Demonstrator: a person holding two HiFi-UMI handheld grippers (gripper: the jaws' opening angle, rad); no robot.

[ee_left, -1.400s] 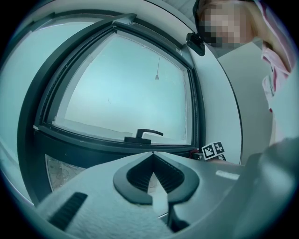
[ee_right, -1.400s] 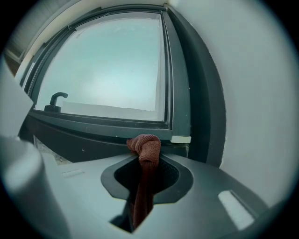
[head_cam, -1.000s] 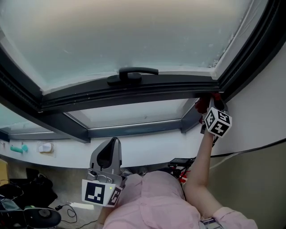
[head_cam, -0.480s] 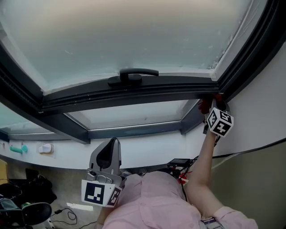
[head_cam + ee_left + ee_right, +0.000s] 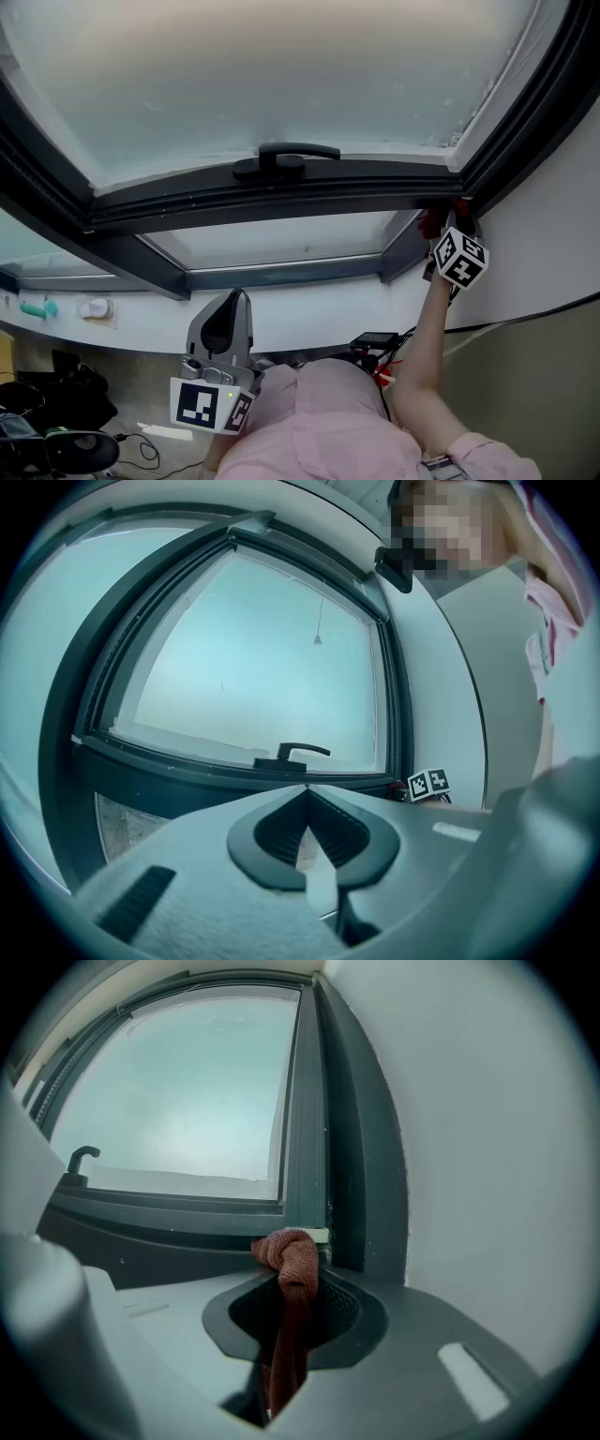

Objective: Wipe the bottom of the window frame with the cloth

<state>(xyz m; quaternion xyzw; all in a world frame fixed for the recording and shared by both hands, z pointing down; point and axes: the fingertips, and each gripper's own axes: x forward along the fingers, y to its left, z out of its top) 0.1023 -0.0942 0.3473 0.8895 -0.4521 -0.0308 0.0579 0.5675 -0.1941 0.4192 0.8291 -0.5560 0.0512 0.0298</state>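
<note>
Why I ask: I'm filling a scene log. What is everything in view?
window frame: one, dark grey, across the head view
window handle: one, black, middle of the bottom rail
cloth: one, reddish-brown, at the frame's bottom right corner
wall: one, white, right of the frame
shirt: one, pink, bottom of the head view
left claw: one, grey, shut, empty, low by the person's body
right claw: one, grey, shut on the cloth
</note>
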